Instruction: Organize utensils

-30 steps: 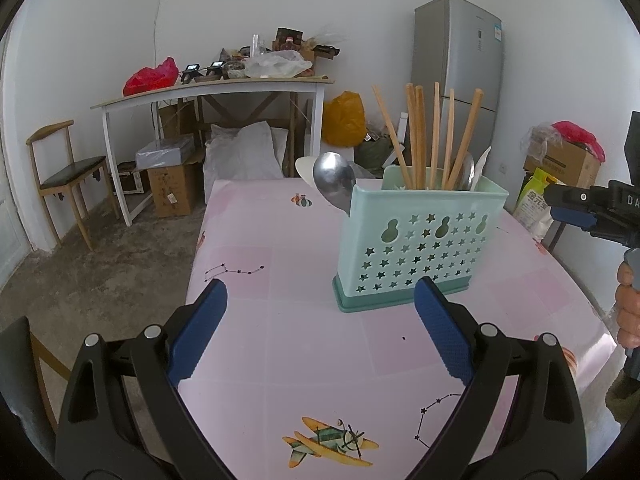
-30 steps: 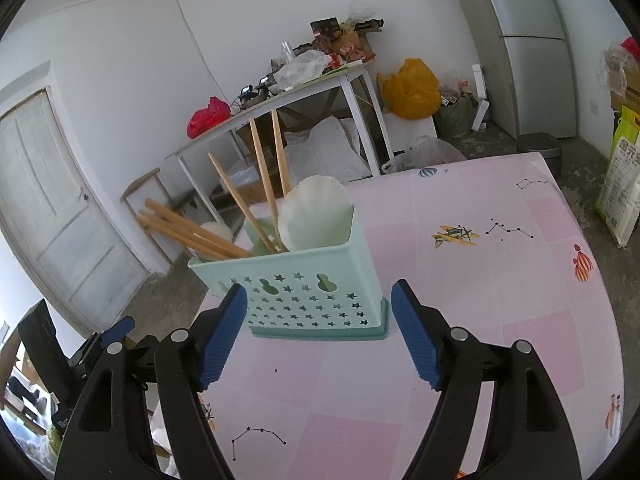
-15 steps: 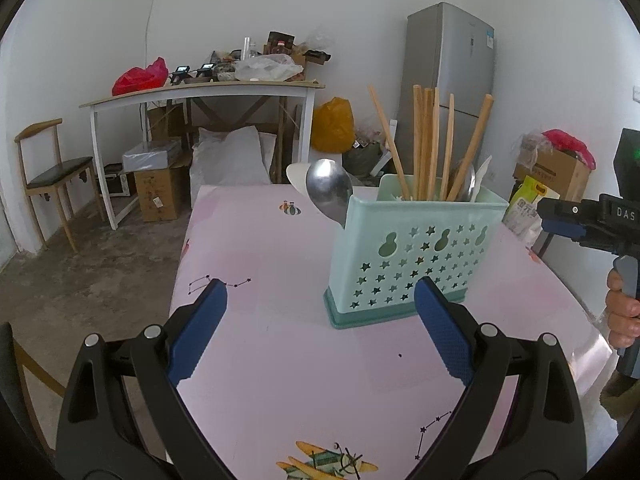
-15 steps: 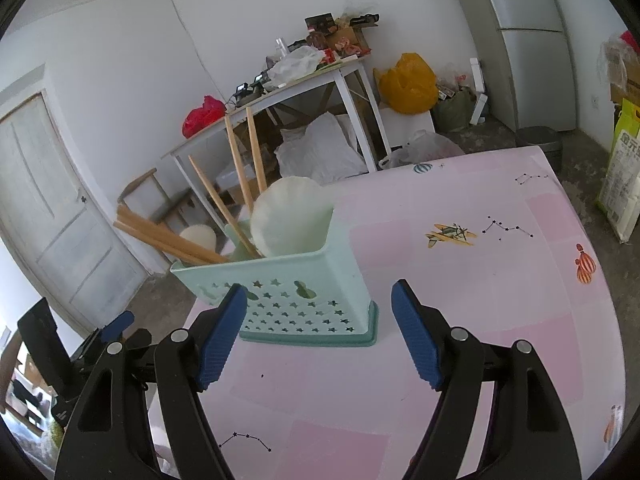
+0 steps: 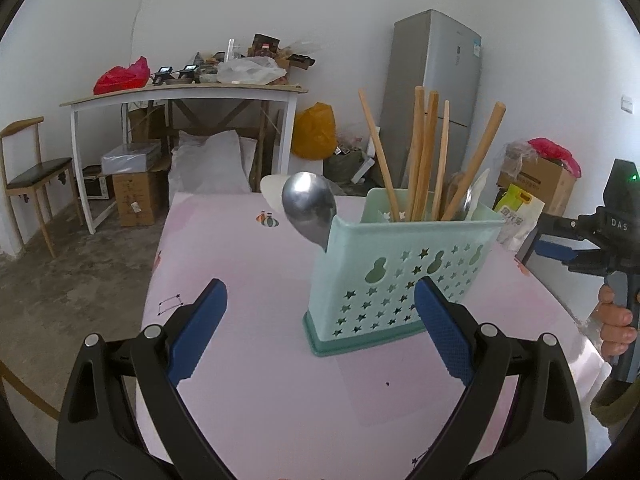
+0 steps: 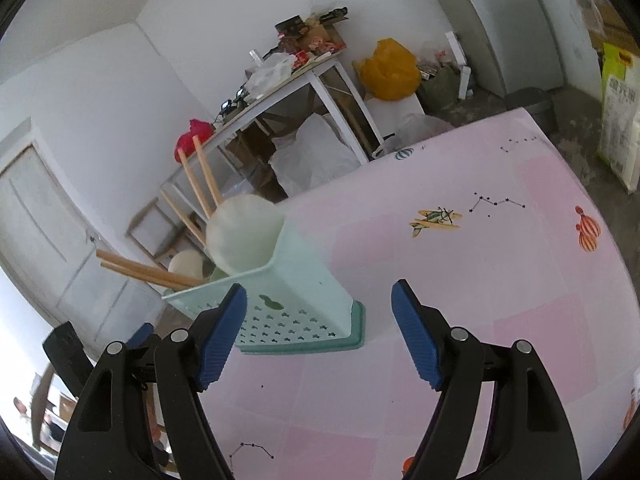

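Pink tablecloth (image 5: pixel 248 264), utensil caddy (image 5: pixel 400 280) mid-table (upright), both grippers spread.

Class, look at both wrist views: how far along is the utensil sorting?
Done: the wooden chopsticks, metal spoon and white spoon already stand in the green holder. In hand: nothing; the left gripper and right gripper have open, empty jaws. Left: no loose utensil shows on the pink table, so it looks nearly finished.
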`<action>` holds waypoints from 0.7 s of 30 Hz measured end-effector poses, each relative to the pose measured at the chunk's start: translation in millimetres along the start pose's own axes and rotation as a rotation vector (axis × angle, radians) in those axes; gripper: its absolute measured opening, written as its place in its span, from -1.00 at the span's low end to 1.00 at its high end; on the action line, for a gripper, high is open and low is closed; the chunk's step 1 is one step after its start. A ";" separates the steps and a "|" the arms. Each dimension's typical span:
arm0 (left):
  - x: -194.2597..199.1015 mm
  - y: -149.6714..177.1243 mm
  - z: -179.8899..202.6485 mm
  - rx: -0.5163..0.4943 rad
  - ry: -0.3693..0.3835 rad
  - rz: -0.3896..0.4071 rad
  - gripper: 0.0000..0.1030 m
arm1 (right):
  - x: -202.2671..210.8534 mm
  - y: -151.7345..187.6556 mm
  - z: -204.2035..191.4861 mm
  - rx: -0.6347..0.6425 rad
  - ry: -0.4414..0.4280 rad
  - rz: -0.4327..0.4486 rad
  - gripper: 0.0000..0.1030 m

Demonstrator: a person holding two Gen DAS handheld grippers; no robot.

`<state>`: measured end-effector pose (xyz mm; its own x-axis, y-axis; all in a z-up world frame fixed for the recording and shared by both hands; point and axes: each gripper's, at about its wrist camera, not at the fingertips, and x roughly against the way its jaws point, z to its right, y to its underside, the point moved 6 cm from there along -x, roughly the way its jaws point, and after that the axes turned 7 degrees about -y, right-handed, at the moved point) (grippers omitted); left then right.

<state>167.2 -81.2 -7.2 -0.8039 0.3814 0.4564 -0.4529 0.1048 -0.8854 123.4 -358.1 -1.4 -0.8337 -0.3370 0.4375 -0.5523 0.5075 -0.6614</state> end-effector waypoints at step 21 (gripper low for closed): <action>-32.1 -13.1 31.2 -0.019 0.190 -0.015 0.76 | -41.7 -3.6 -8.7 -0.057 -0.232 -0.100 0.41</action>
<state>186.8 -123.4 -7.5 -0.7091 0.5458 0.4465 -0.4555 0.1288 -0.8809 160.2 -339.0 -11.9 -0.7558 -0.5576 0.3434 -0.6368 0.5038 -0.5837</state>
